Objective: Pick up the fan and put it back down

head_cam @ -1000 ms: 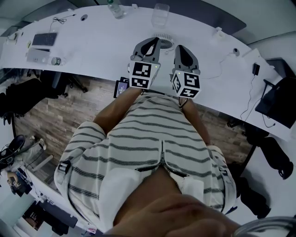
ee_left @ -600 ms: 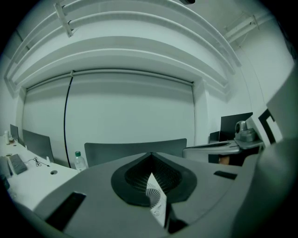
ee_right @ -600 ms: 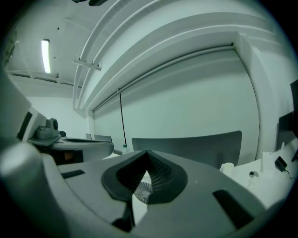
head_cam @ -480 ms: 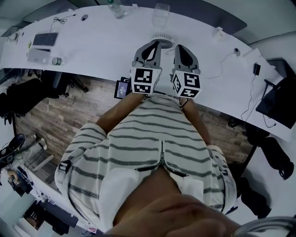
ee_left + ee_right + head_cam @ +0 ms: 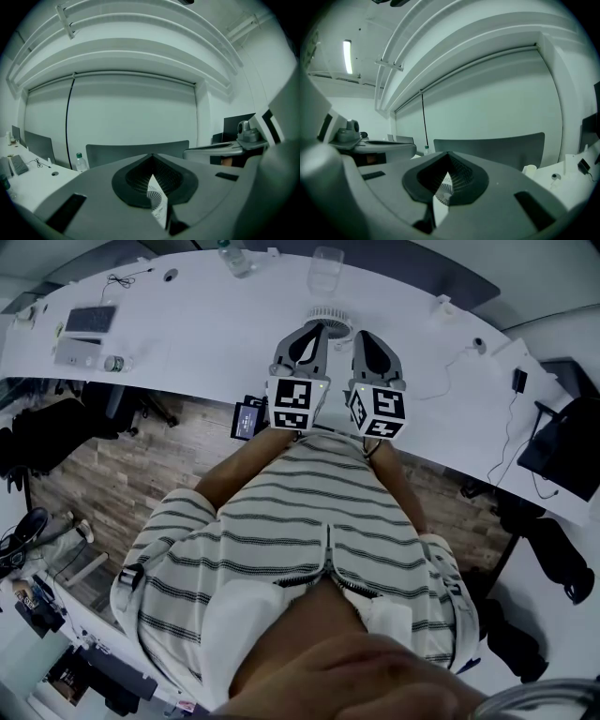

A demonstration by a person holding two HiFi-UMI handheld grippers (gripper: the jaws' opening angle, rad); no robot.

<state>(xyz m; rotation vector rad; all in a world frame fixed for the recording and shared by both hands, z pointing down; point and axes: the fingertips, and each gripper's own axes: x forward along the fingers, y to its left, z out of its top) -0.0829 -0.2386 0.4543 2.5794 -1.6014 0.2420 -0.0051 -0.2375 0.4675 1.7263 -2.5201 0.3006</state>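
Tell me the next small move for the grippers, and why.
Probably open the jaws of both grippers first. The left gripper and right gripper sit side by side with their jaws together and nothing in them. The fan rests on the white table just ahead of their tips, not held. Shut jaws cannot take it, so open them before easing forward.

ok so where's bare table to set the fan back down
The widest bare stretch of the table runs between the dark device at left and the fan. Another lies right of the fan, before the dark adapter. It is crowded at the far edge by the bottle and clear cup, and at the left end.
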